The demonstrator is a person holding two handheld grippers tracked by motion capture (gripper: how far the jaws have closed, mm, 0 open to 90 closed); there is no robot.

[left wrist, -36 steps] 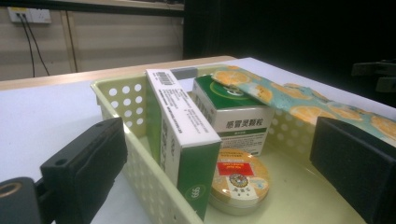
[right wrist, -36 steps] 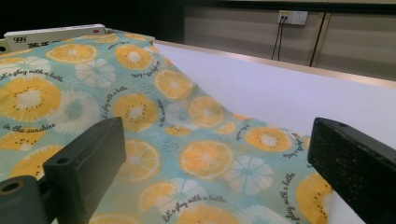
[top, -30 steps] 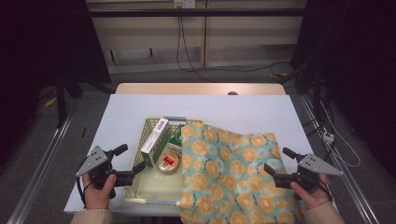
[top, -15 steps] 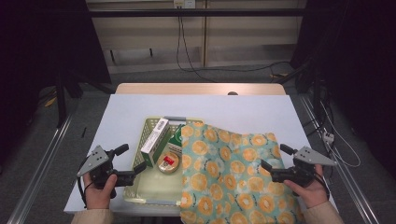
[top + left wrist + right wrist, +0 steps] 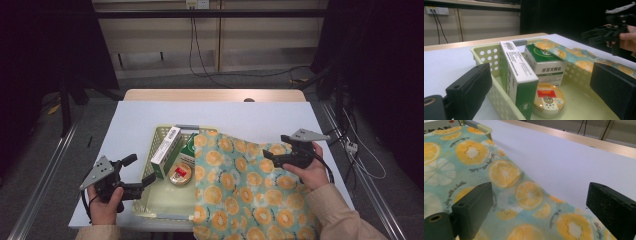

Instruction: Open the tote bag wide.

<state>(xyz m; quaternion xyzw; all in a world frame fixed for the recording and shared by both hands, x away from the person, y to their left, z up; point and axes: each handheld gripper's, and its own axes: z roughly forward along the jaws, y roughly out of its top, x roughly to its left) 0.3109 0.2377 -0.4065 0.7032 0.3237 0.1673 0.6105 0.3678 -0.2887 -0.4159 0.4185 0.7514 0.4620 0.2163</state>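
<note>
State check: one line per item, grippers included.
Left gripper: open, jaws astride the basket's near-left wall.
Right gripper: open, above the cloth.
Cloth: spread, draped across the basket's right side.
Basket: upright, partly covered.
White box: on edge, leaning.
Round tin: lidded, flat.

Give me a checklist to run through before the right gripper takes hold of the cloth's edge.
1. Right gripper jaws open: ok, spread wide in its own view.
2. Cloth edge in line with the jaws: ok, the edge runs between them, but the gripper is above it, not yet on it.
3. Right gripper empty: ok.
4. Left gripper out of the way: ok, open at the basket's near left corner, holding nothing.
5. Boxes and tin inside the basket: ok.
6. Cloth free to move: cannot tell; one end is draped over the green box and the basket rim.
</note>
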